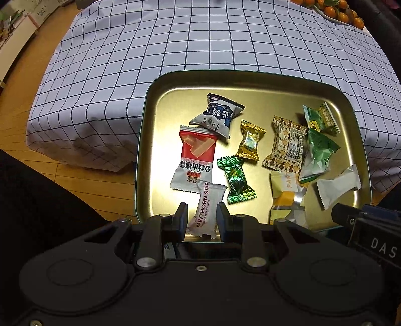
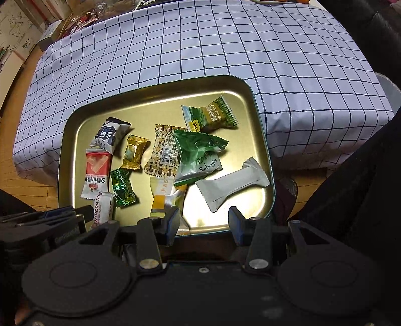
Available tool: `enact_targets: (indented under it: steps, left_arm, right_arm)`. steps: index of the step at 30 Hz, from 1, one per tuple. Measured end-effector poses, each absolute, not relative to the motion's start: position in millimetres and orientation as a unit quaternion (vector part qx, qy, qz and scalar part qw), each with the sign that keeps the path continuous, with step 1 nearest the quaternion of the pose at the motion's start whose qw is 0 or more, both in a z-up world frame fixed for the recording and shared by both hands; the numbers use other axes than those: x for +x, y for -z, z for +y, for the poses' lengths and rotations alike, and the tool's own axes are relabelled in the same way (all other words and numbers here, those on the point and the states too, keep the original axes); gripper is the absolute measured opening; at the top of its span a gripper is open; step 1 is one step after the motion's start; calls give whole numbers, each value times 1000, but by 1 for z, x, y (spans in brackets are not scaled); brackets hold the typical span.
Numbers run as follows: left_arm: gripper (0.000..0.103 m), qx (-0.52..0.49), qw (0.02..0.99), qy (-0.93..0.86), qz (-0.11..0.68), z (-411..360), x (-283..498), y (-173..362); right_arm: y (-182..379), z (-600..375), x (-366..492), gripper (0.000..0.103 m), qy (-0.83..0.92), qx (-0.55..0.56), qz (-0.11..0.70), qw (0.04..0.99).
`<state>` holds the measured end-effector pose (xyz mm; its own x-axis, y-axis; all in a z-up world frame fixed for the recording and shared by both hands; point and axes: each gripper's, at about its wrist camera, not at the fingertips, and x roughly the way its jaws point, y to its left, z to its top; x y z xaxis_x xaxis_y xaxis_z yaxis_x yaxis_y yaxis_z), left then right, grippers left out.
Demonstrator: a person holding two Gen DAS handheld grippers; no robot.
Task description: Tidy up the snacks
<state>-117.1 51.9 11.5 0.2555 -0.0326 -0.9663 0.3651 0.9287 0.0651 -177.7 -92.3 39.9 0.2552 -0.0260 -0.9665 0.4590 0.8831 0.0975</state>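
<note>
A gold tin tray (image 1: 144,140) (image 2: 61,160) holds several wrapped snacks. My left gripper (image 1: 202,217) is shut on a white Hawthorn Strip packet (image 1: 206,205) (image 2: 102,208) at the tray's near left corner, just below a red-and-white packet (image 1: 195,160). My right gripper (image 2: 204,223) stands open over the tray's near edge with only bare tray between its fingers. Its left finger sits over the end of a yellow packet (image 2: 163,195), and a plain white packet (image 2: 233,185) lies just beyond. Green, gold and brown packets fill the middle.
The tray overhangs the near edge of a table under a blue-checked cloth (image 1: 175,45). A dish of oranges (image 1: 335,10) stands at the far right corner. Wood floor (image 1: 30,120) and boxes lie to the left. A person's dark clothing (image 2: 363,175) flanks the tray.
</note>
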Motion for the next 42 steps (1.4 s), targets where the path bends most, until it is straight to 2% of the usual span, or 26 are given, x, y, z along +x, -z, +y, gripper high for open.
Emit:
enact_targets:
  steps: [42]
  left_arm:
    - [35,141,780,138,595,51,-120,-12]
  right_arm:
    - [-37,-91,-179,45,157,189,593,767]
